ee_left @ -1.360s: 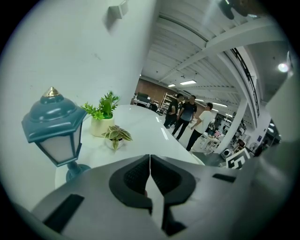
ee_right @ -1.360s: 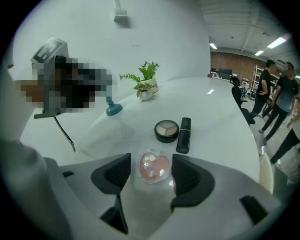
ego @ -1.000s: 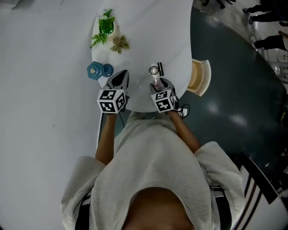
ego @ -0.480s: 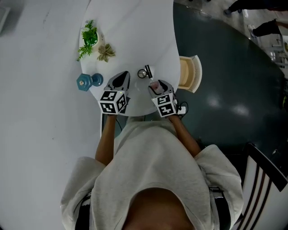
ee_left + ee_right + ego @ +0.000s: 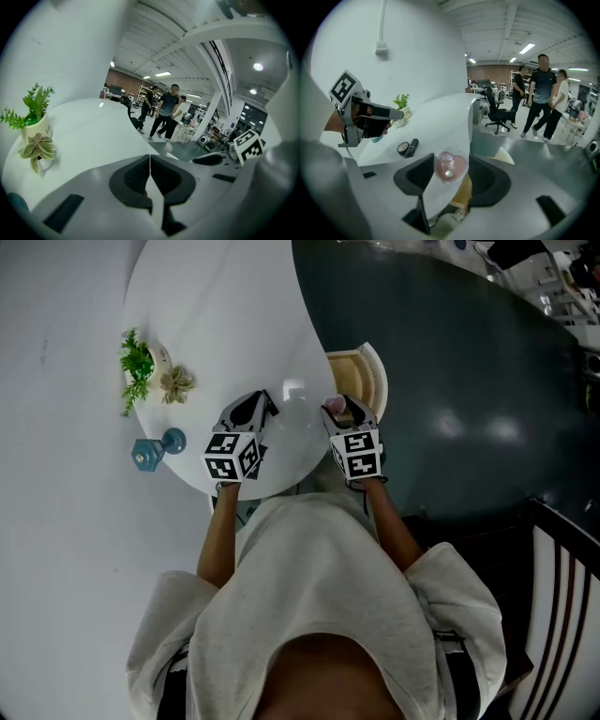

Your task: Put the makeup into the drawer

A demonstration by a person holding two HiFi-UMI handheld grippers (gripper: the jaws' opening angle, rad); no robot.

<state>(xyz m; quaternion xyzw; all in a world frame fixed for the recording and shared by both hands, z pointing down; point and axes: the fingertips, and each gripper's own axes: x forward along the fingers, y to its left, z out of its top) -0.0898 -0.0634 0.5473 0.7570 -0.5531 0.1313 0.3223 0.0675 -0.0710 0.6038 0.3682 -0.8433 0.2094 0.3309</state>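
Closest to us is the white round table (image 5: 225,315), its curved rim right in front of our body. Beyond the rim lies a dark, glossy floor (image 5: 450,352). A dark slatted chair (image 5: 562,568) stands at our right. Farther out is an open workshop hall with strip lights, where several people (image 5: 543,93) stand well away near an office chair (image 5: 497,110).

On the table near our left side sits a blue stand (image 5: 150,450). Past it are a small pale succulent (image 5: 175,382) and a leafy green plant in a white pot (image 5: 139,360), the two just beside each other. In the right gripper view a round compact (image 5: 402,149) and a black lipstick tube (image 5: 412,146) lie touching on the tabletop. An open drawer (image 5: 356,371) with a pale wooden inside sticks out past the table's far right edge.

We hold both forearms forward and pitched downward. The left gripper (image 5: 262,397) hangs over the table with its jaws pressed together on nothing. The right gripper (image 5: 337,407) is clamped on the pink heart-shaped makeup case (image 5: 451,167), a jaw on each side. We carry the case at the table's rim, just beside the drawer.
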